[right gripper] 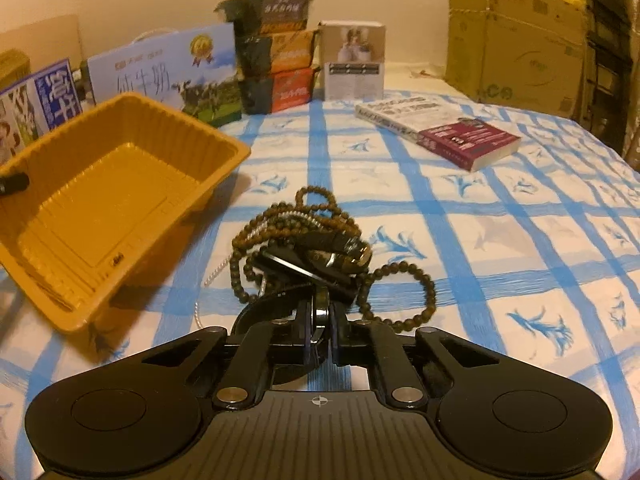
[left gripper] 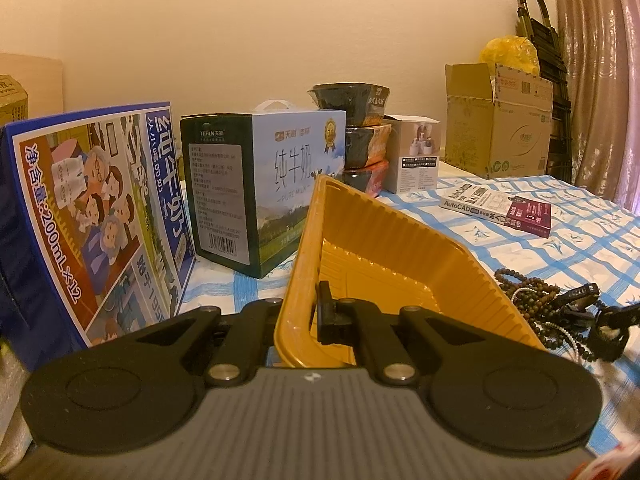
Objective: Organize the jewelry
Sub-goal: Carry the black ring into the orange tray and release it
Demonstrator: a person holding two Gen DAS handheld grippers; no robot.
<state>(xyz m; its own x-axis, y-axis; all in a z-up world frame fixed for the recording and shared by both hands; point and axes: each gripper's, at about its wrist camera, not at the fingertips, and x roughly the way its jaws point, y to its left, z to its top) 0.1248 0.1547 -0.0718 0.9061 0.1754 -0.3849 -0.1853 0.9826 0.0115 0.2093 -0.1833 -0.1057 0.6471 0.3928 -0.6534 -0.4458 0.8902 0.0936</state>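
An orange plastic tray (left gripper: 400,256) is tilted up off the blue-checked cloth. My left gripper (left gripper: 310,312) is shut on its near rim. The tray (right gripper: 120,200) is empty and shows at the left in the right wrist view, with a left fingertip (right gripper: 14,182) on its rim. A tangled pile of jewelry (right gripper: 304,248), brown bead strings, a white chain and black bands, lies on the cloth right of the tray. My right gripper (right gripper: 320,312) is shut on a black band (right gripper: 320,300) at the pile's near edge. The pile also shows in the left wrist view (left gripper: 540,300).
Milk cartons (left gripper: 280,184) and a blue box (left gripper: 92,216) stand behind the tray. Stacked food bowls (right gripper: 276,60), a small white box (right gripper: 352,60), a book (right gripper: 448,128) and a cardboard box (right gripper: 520,36) sit further back.
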